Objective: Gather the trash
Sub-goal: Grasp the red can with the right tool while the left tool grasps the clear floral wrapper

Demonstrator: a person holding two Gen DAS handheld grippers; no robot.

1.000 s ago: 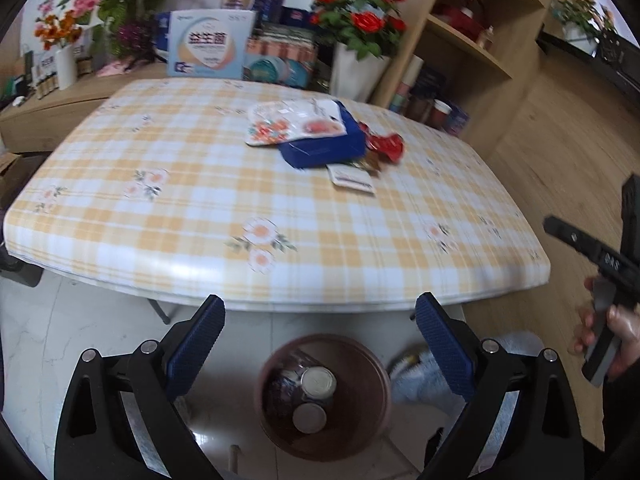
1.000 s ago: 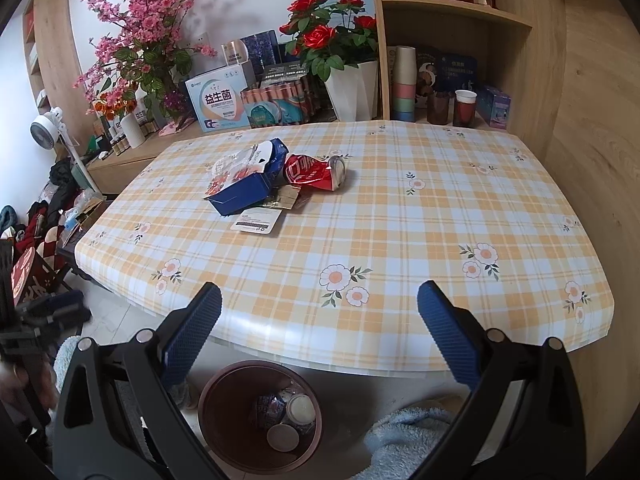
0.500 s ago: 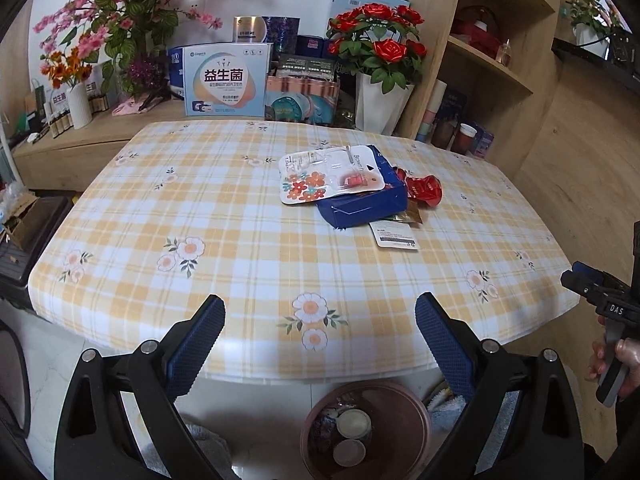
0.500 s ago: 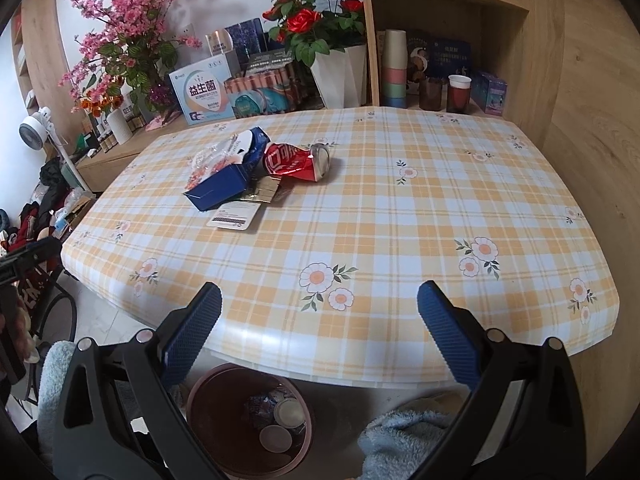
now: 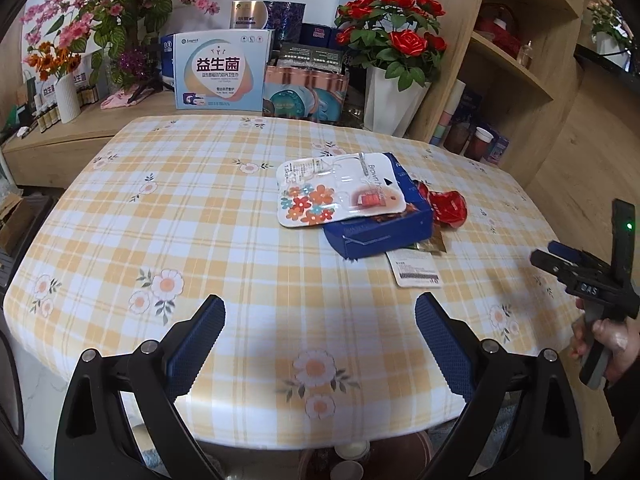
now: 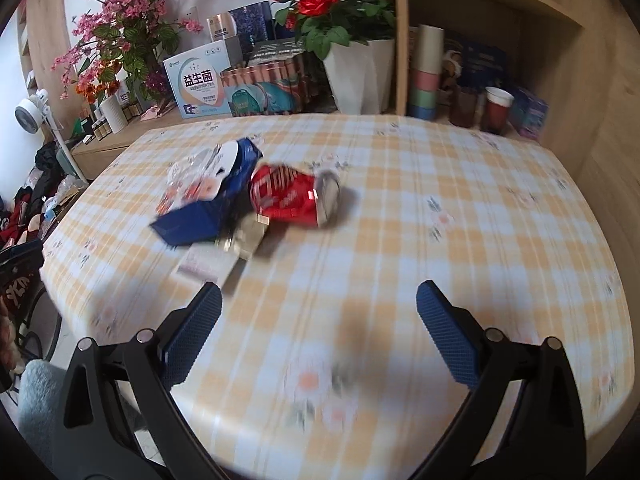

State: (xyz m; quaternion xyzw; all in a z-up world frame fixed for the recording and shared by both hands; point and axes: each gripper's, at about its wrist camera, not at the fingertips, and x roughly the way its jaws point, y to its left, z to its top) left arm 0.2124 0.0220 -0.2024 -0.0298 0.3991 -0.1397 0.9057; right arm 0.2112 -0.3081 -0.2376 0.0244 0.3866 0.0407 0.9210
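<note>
- The trash sits in one small pile on the checked table [image 5: 200,216], a bit past the middle.
- A crushed red can [image 6: 294,196] lies on its side, touching a blue box [image 5: 380,228].
- A flowery plastic packet [image 5: 340,192] rests on top of the box. A white paper slip [image 5: 414,270] and a gold wrapper [image 5: 432,245] stick out at the near side.
- The right gripper [image 6: 320,328] is over the table with its jaws wide apart and nothing in them. It looks nearest to the can and the slip.
- The left gripper [image 5: 318,340] is also spread wide and empty, at the near edge.
- To do this well, I think it should go slow, come down over one piece, and squeeze the can across its thin crushed part.
- Flat paper may slip, so pinch an edge.
- A brown bin [image 5: 360,456] peeks out under the table edge.
</note>
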